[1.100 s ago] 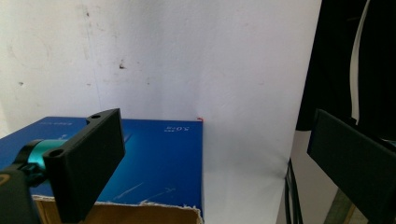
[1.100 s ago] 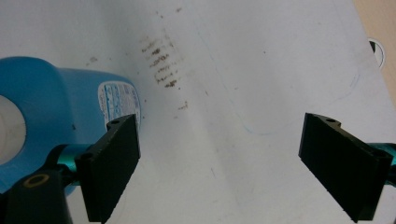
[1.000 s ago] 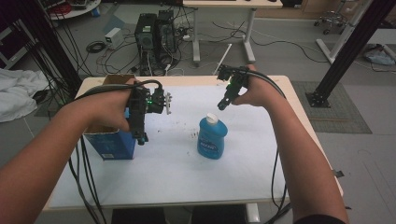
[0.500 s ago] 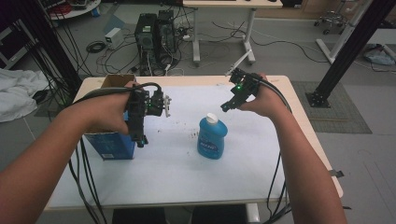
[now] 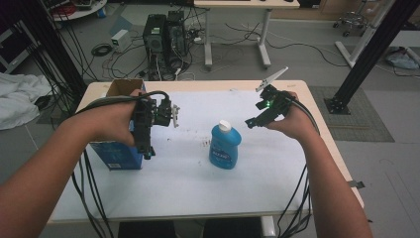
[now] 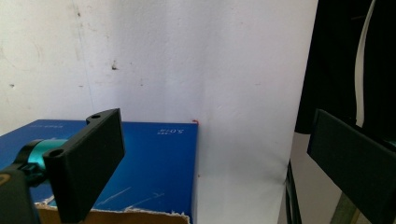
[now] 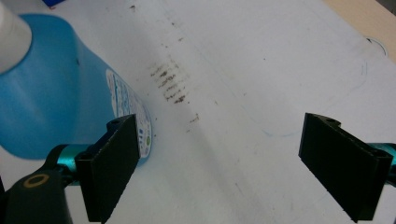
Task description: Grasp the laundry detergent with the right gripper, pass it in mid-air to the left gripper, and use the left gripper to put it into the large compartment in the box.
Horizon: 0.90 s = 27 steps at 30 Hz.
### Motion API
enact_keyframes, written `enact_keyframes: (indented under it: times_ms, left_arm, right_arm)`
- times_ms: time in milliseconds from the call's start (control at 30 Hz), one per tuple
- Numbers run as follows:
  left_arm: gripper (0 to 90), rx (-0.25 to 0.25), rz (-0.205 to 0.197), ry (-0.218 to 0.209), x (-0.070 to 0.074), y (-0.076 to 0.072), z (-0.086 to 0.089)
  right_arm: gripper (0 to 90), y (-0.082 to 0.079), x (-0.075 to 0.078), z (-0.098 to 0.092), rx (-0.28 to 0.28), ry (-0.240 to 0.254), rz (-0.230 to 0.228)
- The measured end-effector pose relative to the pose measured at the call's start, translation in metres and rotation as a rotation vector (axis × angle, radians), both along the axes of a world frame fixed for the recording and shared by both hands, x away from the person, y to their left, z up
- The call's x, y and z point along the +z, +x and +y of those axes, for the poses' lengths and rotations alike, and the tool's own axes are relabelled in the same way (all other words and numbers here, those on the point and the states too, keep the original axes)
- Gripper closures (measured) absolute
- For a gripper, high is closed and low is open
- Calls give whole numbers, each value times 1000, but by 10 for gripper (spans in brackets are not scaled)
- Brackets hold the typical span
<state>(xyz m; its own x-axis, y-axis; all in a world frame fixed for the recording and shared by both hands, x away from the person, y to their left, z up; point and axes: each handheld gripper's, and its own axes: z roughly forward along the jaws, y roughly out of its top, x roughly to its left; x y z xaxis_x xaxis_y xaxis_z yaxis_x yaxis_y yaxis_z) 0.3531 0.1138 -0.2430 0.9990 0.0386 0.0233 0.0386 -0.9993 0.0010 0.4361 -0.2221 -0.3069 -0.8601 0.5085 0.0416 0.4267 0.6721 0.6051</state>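
Blue bottle (image 5: 225, 147), label illegible

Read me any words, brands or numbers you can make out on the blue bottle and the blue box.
Blue box: small pale print near its corner, seen upside down in the left gripper view, too blurred to read.
Blue box side label in the high view: too small to read.
Blue bottle: label lettering blurred, unreadable; in the right gripper view its label edge shows small icons, no legible words.

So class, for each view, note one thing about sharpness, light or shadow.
High view: dim, soft, the table paler than the floor. Left gripper view: near jaws blurred, box clearer. Right gripper view: bottle close and soft, stains on the sheet sharper.
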Motion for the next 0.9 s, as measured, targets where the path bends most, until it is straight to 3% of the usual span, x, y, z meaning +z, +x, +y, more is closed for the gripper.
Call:
enact_keyframes:
  times_ms: [600,733,900]
  left_arm:
    - [40,21,2,8,-2,1,3]
    - [40,19,2,11,-2,0,2]
    - [41,17,-1,9,-2,-1,0]
  right_arm:
    - [117,-44,-30,-32,21,-2,5]
    - [117,-50,-35,-35,24,8,2]
    - [117,-63,-52,-39,41,51,8]
